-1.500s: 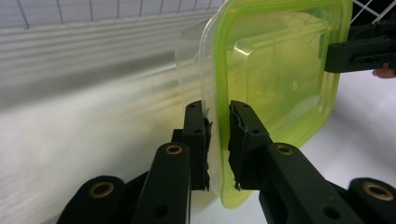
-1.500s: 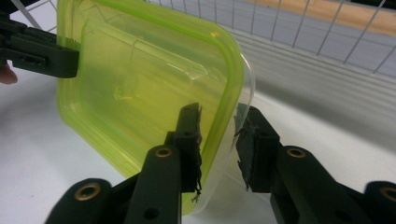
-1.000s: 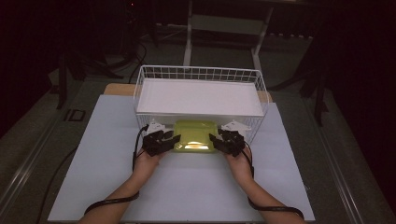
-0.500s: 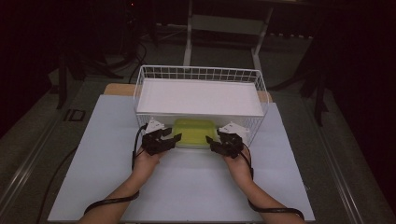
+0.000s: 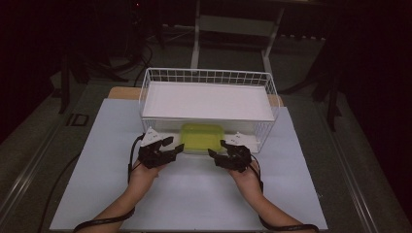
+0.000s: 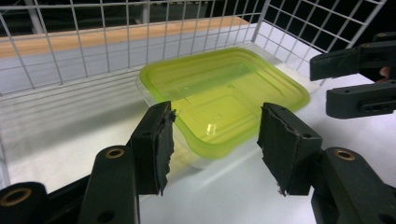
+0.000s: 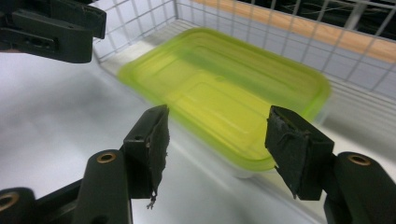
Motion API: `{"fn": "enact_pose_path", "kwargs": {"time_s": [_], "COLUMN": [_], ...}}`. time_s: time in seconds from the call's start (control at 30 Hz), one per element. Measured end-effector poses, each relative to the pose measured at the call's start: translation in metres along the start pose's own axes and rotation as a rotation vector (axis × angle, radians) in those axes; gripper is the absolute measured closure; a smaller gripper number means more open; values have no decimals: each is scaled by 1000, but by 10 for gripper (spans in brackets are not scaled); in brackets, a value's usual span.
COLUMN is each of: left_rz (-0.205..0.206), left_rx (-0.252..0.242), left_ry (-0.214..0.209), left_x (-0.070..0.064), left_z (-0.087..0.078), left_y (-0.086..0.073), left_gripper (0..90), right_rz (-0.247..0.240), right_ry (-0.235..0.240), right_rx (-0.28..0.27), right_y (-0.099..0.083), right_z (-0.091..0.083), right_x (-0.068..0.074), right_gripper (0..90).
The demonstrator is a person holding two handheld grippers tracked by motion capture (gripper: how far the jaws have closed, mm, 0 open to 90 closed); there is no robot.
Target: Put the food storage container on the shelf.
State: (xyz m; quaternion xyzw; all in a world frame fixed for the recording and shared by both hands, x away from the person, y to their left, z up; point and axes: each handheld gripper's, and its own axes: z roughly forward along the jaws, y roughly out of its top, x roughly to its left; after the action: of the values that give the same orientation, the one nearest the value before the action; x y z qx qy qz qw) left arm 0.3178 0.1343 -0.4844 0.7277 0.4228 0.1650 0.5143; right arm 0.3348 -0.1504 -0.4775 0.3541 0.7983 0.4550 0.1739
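Container (image 5: 202, 137) pushed under basket (image 5: 209, 77), yellow-green lid

I see a yellow-green lid (image 6: 219, 100) on a clear box, a white wire-grid basket (image 5: 206, 76), black grippers, a pale bluish-white mat (image 5: 194, 189).

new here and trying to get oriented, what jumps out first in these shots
A clear container with a bright yellow-green lid sits half under the white wire basket at the table's middle. A black left tool and right tool flank its near corners, both open and apart from it.
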Motion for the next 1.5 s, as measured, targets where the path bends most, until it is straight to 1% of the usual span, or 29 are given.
{"fn": "enact_pose_path", "kwargs": {"time_s": [0.03,0.1,0.13,0.17,0.2,0.23,0.3,0.33,0.37,0.43,0.47,0.57,0.6,0.63,0.7,0.77,0.8,0.87,0.93,0.97,1.13,1.27,1.4,1.5], "left_rz": [-6,-3,-5,-4,7,22,22,12,14,15,14,46,50,51,46,47,48,53,61,59,63,53,56,49], "left_rx": [-2,-4,-6,-8,-8,-9,-12,-8,-3,-7,-10,-18,-18,-17,-17,-25,-27,-33,-32,-36,-31,-32,-33,-40], "left_ry": [-7,-17,-22,-35,-64,-82,-68,-73,-72,-69,-69,-63,-62,-68,-78,-77,-76,-75,-72,-71,-62,-62,-57,-56], "left_x": [-1,-4,-4,-5,-5,-6,-9,-9,-10,-11,-12,-13,-14,-14,-14,-14,-14,-15,-15,-15,-13,-12,-12,-11], "left_z": [-3,-9,-12,-14,-17,-20,-25,-27,-29,-30,-31,-33,-33,-33,-32,-32,-32,-33,-33,-33,-33,-32,-32,-32], "left_y": [-1,-4,-5,-7,-9,-10,-14,-16,-18,-22,-24,-26,-27,-28,-30,-31,-31,-31,-31,-32,-33,-35,-35,-35], "left_gripper": [443,415,388,365,322,263,191,150,133,42,13,12,12,12,12,12,12,12,12,12,12,12,12,12], "right_rz": [-2,-10,-8,-7,-9,-15,-18,-15,-13,-15,-18,-27,-19,-22,-23,-17,-20,-43,-46,-51,-64,-42,-48,-38], "right_ry": [7,18,26,30,31,35,39,48,54,62,64,63,61,56,42,27,20,-13,-20,-31,-32,-34,-44,-49], "right_rx": [2,12,21,27,33,39,48,53,59,68,72,80,83,86,91,93,95,90,92,90,102,103,100,94], "right_y": [-1,-2,-4,-5,-6,-7,-10,-11,-12,-13,-14,-15,-15,-15,-16,-17,-17,-17,-17,-17,-15,-14,-13,-11], "right_z": [0,1,1,2,3,4,7,8,10,13,14,20,22,23,27,30,32,34,37,38,46,52,58,63], "right_x": [2,6,8,9,11,12,15,16,17,20,21,24,25,25,26,27,28,30,30,30,29,26,22,21], "right_gripper": [404,413,421,427,428,429,436,441,449,491,495,532,560,572,633,685,723,808,890,898,899,898,898,898]}}
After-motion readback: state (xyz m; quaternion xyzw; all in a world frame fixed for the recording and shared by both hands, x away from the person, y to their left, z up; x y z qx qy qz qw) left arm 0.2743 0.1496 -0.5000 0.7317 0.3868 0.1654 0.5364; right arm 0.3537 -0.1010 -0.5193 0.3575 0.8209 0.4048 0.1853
